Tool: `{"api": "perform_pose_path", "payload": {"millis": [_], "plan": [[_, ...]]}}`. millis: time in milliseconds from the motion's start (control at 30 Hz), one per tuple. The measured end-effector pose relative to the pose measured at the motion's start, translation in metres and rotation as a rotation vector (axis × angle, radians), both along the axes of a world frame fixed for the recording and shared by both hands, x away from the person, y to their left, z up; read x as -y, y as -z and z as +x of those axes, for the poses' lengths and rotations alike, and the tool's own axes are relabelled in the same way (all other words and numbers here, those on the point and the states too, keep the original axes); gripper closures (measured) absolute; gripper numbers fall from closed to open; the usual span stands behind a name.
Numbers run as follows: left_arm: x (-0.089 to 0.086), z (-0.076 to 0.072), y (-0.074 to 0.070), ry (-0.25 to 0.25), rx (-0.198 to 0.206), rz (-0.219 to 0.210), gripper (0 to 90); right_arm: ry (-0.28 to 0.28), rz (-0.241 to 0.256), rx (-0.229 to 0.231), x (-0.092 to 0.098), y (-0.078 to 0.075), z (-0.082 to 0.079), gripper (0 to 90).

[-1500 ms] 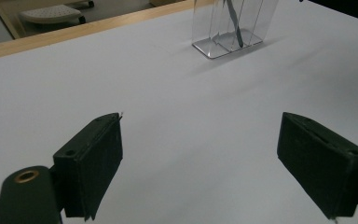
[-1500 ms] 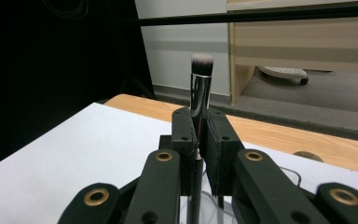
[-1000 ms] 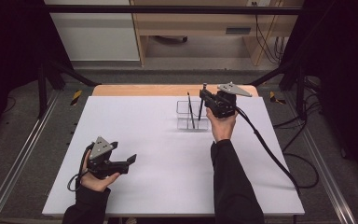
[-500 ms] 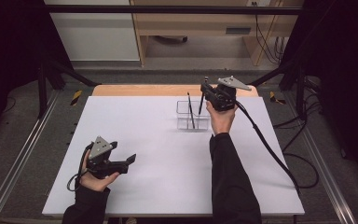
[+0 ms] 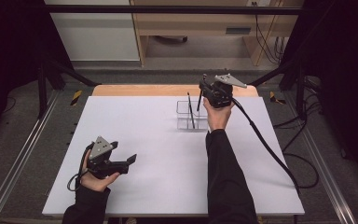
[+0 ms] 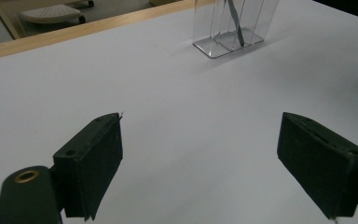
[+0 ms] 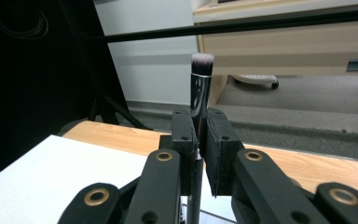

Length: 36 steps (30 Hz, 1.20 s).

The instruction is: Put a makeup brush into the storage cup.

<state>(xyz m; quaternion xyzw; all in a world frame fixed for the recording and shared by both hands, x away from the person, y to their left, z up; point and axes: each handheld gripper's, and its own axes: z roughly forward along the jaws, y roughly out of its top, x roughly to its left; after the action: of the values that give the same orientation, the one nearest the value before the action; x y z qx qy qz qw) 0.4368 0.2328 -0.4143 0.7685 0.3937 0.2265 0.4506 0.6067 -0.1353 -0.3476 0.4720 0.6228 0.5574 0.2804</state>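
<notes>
My right gripper (image 5: 206,91) is held at the far side of the white table, shut on a slim makeup brush (image 5: 200,95) that stands upright, bristles up. In the right gripper view the brush (image 7: 198,93) sits clamped between the pads, its white-tipped head above the right gripper (image 7: 199,140). The brush's lower end hangs by the right end of a clear compartment holder (image 5: 184,122), where another dark brush (image 5: 191,109) leans. My left gripper (image 5: 129,161) rests near the table's front left, open and with nothing in it. In its own view the left gripper (image 6: 205,158) faces the holder (image 6: 214,44).
The white table top (image 5: 140,130) ends in a wooden strip (image 5: 135,90) at the far edge. The right gripper's cable (image 5: 265,140) trails across the table's right side. Black frame rails and a wooden cabinet stand behind the table.
The right gripper has risen slightly with the brush above the holder. The left gripper has stayed where it was.
</notes>
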Motion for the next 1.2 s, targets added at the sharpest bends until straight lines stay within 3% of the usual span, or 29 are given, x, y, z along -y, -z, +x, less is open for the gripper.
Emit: {"api": "perform_pose_path", "payload": {"millis": [1200], "plan": [[0.000, -0.001, 0.000, 0.001, 0.005, 0.006, 13.4, -0.019, -0.060, -0.092, -0.016, 0.040, 0.007, 83.5]]}}
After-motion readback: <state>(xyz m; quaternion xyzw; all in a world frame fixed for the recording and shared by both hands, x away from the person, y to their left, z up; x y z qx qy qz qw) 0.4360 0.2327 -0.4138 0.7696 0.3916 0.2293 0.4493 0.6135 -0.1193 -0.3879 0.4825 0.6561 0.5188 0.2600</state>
